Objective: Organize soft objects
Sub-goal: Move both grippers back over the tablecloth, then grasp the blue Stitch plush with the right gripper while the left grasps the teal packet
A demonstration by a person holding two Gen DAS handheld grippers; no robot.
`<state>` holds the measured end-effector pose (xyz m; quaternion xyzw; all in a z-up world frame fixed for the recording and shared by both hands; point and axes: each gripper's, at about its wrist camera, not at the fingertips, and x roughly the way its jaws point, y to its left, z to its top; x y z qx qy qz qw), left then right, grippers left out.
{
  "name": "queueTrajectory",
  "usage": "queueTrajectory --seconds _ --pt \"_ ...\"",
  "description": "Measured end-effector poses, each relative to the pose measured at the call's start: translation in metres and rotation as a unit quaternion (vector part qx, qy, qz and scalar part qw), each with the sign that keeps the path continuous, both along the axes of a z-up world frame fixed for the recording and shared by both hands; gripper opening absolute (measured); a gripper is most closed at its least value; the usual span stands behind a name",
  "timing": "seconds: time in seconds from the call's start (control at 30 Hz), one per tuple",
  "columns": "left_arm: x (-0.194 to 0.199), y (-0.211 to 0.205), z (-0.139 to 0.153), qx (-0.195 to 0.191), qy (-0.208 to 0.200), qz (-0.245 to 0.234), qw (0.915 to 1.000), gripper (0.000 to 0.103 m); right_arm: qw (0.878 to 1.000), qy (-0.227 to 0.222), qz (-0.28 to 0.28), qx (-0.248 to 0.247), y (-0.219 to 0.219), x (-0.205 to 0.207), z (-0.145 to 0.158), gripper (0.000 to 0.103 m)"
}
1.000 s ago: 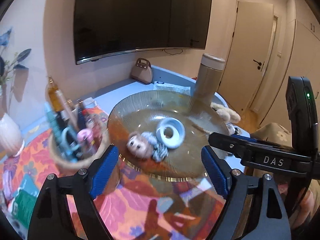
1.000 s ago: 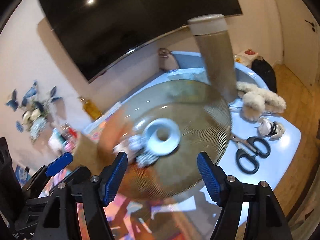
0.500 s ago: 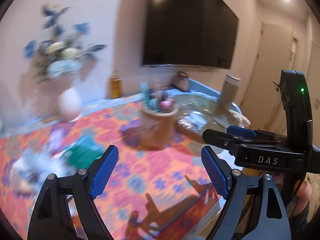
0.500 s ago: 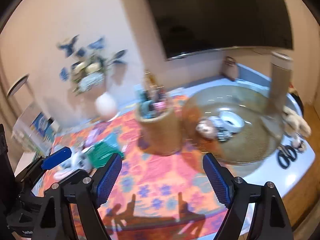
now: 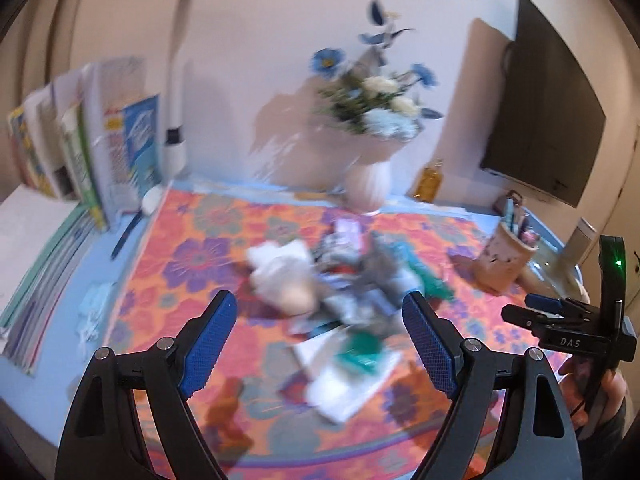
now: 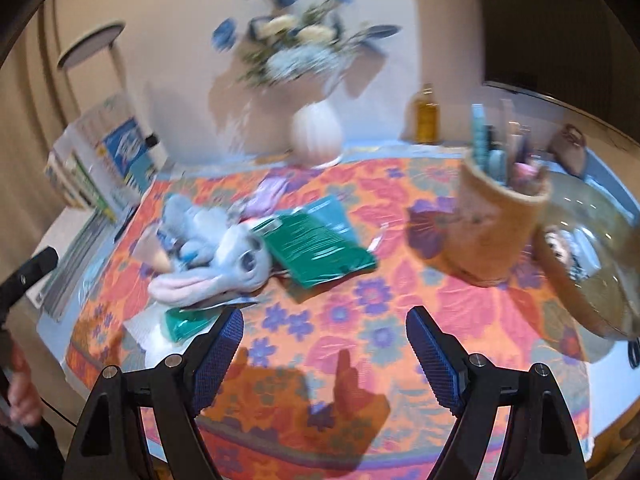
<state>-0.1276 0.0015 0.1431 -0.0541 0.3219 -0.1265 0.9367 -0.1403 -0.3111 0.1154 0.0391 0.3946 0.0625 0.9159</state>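
Observation:
A grey-blue plush rabbit [image 6: 224,260] with long pale ears lies in a heap with green packets [image 6: 316,244] on the floral cloth [image 6: 360,320]. The left wrist view shows that heap blurred, with a white plush [image 5: 280,276] at its left. My left gripper [image 5: 318,340] hovers open just short of the heap, nothing between its pads. My right gripper [image 6: 326,360] is open and empty too, nearer the table's front edge and right of the rabbit; it also shows side-on as the right gripper [image 5: 536,308]. A small doll [image 6: 558,244] lies in the glass bowl [image 6: 600,280].
A beige holder [image 6: 496,220] full of pens and brushes stands right of the heap. A white vase [image 6: 318,132] with flowers and an amber bottle [image 6: 427,114] line the wall. Books [image 5: 100,140], a desk lamp [image 5: 176,80] and a pen [image 5: 126,234] are at the left.
Both views have swung left, away from the glass bowl and onto the heap on the floral cloth. The right gripper's jaws have spread a little wider. The left jaws kept their width.

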Motion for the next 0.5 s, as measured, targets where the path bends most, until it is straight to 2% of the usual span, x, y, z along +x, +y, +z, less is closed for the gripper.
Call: queueTrajectory --seconds 0.1,0.2,0.37,0.5 --pt "0.013 0.013 -0.021 -0.009 0.025 -0.006 0.9996 0.084 1.0 0.011 0.023 -0.016 0.024 0.01 -0.008 0.082" --pt "0.016 0.008 -0.041 -0.023 0.048 -0.035 0.998 0.084 0.999 0.017 0.038 -0.033 0.04 0.02 -0.014 0.082" --pt "0.022 -0.017 -0.064 -0.008 0.075 -0.076 0.9943 0.084 0.995 0.031 0.059 -0.077 0.065 0.041 -0.034 0.082" --pt "0.018 -0.039 -0.072 -0.012 0.079 -0.143 0.9865 0.084 0.992 0.055 0.064 -0.091 0.069 0.055 -0.052 0.082"
